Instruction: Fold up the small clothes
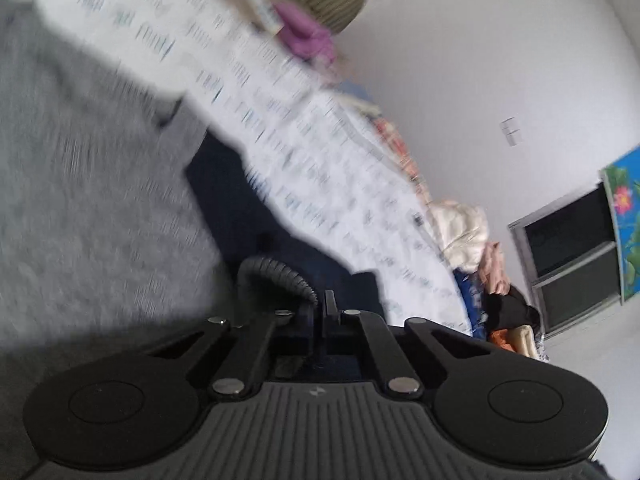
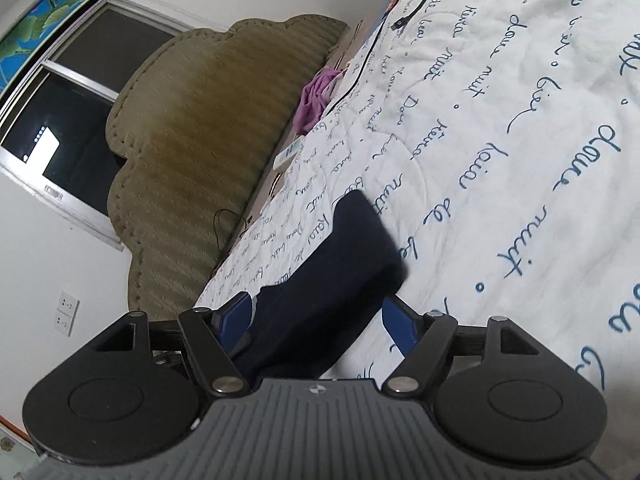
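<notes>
surface: bed quilt [image 2: 500, 128], white, blue script | on it: navy garment [image 2: 320, 292], black cable [image 2: 372, 52]

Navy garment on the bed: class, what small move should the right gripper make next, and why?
Probably close the right gripper: its jaws stand open with the navy garment lying between them on the quilt, unpinched.

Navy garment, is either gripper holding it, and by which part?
Right gripper: jaws open around the navy garment, near end, not pressing. Left gripper: shut at the cloth; a pinch cannot be told.
</notes>
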The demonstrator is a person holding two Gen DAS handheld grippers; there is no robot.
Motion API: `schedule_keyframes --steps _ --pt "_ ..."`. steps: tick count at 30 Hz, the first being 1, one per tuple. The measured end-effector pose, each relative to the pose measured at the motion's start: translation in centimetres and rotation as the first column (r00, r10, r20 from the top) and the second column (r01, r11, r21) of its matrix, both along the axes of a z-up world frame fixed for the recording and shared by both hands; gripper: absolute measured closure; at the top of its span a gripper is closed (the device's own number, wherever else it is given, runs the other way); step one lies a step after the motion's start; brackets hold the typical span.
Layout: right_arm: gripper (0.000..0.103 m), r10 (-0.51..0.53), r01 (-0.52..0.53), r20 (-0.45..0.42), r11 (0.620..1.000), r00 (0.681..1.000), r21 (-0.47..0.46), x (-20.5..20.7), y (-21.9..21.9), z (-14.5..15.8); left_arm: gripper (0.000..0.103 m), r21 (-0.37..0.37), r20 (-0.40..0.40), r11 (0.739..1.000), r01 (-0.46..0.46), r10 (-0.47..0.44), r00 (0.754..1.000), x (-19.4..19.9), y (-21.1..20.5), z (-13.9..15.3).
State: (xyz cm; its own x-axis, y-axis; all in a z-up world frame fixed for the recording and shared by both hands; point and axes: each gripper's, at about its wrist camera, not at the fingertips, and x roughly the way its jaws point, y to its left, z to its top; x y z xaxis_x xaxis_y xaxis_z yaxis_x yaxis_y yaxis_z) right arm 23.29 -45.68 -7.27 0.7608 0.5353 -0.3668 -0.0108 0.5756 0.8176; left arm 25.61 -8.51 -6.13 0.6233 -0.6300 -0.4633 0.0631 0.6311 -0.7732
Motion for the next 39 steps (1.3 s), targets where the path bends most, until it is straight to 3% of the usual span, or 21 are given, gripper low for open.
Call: schedule_keyframes --steps 5,8,10,15,21,28,29,31,32,35,37,39 --pt "0.028 0.001 -0.001 0.002 1.0 1.0 -0.018 0.2 -0.1 0.5 0.1 0.005 0.087 1.0 -0.004 0.004 0.996 -1.2 3.5 3.9" --pt "0.026 0.008 -0.008 0.0 0.999 1.0 -0.032 0.5 0.0 0.8 0.1 0.048 0.104 0.999 -0.019 0.014 0.994 -2.1 6.9 5.9" --pt "0.024 0.021 -0.021 -0.012 0.999 1.0 -0.04 0.9 0.1 1.0 0.1 0.104 0.114 0.993 -0.057 0.045 0.992 -2.9 9.7 7.0" --pt "0.023 0.067 -0.071 -0.044 0.994 0.997 -0.079 2.2 1.4 1.1 0.1 0.141 0.132 0.972 -0.19 0.172 0.976 -5.4 17.8 8.6" --pt "0.023 0.148 -0.157 -0.077 0.979 0.986 -0.127 4.4 4.7 1.2 0.1 0.156 0.072 0.935 -0.318 0.31 0.948 -7.8 24.0 7.2" --pt "0.024 0.257 -0.278 -0.131 0.944 0.958 -0.178 8.1 10.0 0.3 0.1 0.167 -0.004 0.935 -0.313 0.318 0.948 -8.3 24.9 4.6" --pt "0.026 0.257 -0.281 -0.137 0.94 0.956 -0.194 8.5 10.6 0.0 0.1 0.163 -0.016 0.936 -0.313 0.319 0.948 -8.3 25.0 4.3" --pt "0.047 0.268 -0.285 -0.107 0.935 0.957 -0.213 8.9 11.3 -0.1 0.1 0.166 -0.025 0.936 -0.31 0.318 0.948 -8.4 25.1 3.8" --pt "0.093 0.269 -0.286 -0.107 0.935 0.957 -0.21 9.1 11.4 -0.3 0.1 0.173 -0.027 0.935 -0.311 0.32 0.947 -8.4 25.2 3.8" --pt "0.092 0.215 -0.226 -0.07 0.94 0.974 -0.255 8.6 10.7 0.4 0.1 0.175 -0.022 0.933 -0.315 0.323 0.946 -8.6 25.7 3.7" --pt "0.095 0.17 -0.174 -0.038 0.96 0.985 -0.221 8.2 9.3 0.7 0.1 0.197 -0.024 0.929 -0.313 0.324 0.946 -8.6 25.9 3.4" --pt "0.096 0.145 -0.161 -0.088 0.964 0.985 -0.214 8.6 8.5 -0.5 0.1 0.216 -0.048 0.924 -0.314 0.332 0.942 -8.4 26.1 2.5"
